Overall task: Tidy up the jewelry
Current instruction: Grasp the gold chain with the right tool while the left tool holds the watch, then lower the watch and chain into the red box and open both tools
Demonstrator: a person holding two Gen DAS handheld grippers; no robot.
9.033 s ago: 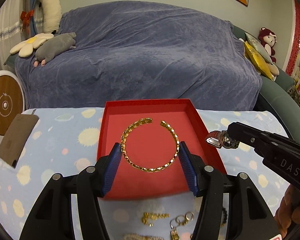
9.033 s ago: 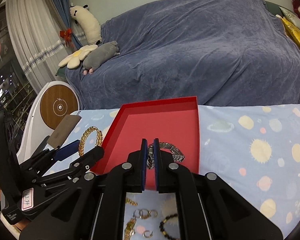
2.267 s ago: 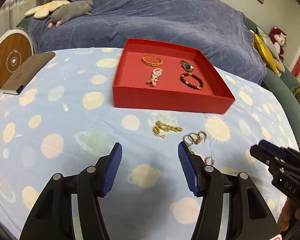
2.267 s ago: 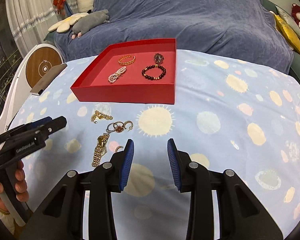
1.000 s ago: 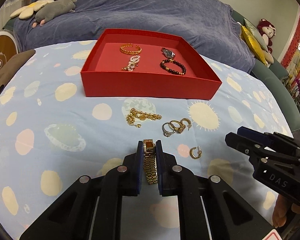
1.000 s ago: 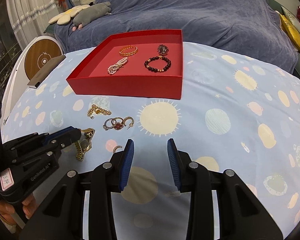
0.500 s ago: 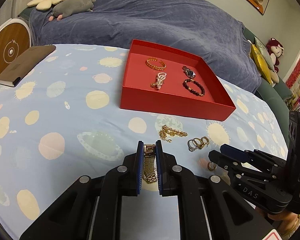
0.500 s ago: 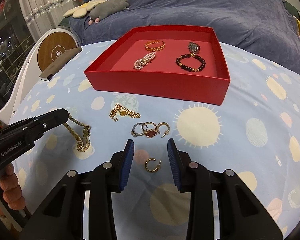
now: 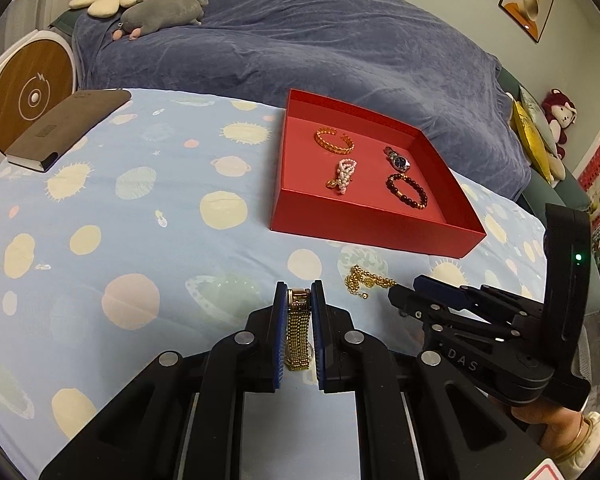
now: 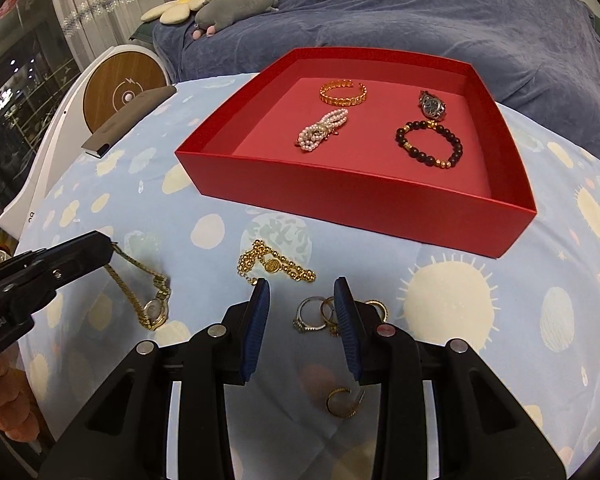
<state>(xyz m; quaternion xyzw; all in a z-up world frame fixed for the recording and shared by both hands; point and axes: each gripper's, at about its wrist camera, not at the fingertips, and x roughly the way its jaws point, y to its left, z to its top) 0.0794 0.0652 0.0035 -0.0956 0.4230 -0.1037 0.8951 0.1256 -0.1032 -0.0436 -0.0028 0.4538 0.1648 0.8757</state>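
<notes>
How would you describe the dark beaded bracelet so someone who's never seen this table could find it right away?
Start at the red tray on the blue planet-print cloth; four pieces lie inside. The dark beaded bracelet is in the near right part, just in front of the silver watch. It is the only ring of round, near-black beads with a few gold spacers; the gold cuff and pearl strand lie to its left.

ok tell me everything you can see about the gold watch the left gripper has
The gold watch has a small round pale dial in a gold case and a fine mesh-link metal band. The left gripper is shut on one end of the band, near a squarish gold clasp. From there the watch slopes down over the blue patterned tablecloth; whether the dial end rests on it is unclear. Nothing else touches it.
</notes>
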